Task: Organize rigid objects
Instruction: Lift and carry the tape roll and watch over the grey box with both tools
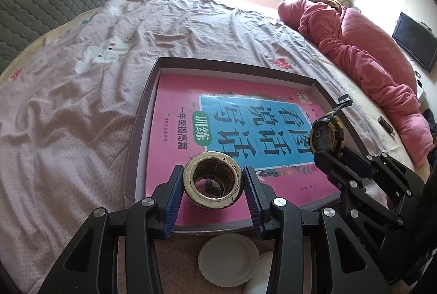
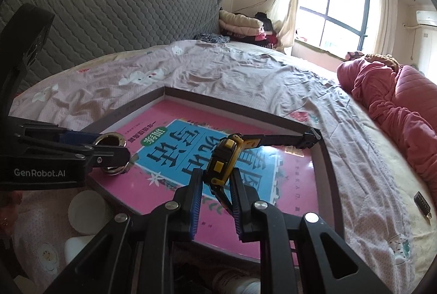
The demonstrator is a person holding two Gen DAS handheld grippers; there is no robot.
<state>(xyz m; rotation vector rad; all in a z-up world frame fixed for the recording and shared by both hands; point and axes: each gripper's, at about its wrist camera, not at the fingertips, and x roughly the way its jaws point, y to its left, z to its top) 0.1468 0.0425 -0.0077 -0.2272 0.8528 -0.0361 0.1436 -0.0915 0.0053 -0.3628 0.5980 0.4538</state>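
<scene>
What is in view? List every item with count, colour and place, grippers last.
tray: 1, dark grey-brown rim, on the bed, book lying inside.
book: 1, pink with a blue title panel, flat in the tray.
ring: 1, cream and brass-coloured, hollow, held above the book's near edge.
watch: 1, black and yellow digital, held over the tray's right side, strap sticking out.
lid: 1, white, round, on the bed in front of the tray.
bedsheet: 1, pale pink with white rabbit prints.
quilt: 1, red-pink, bunched along the bed's right side.
left gripper: 1, black with blue fingers, shut on the ring.
right gripper: 1, black with blue fingers, shut on the watch.
</scene>
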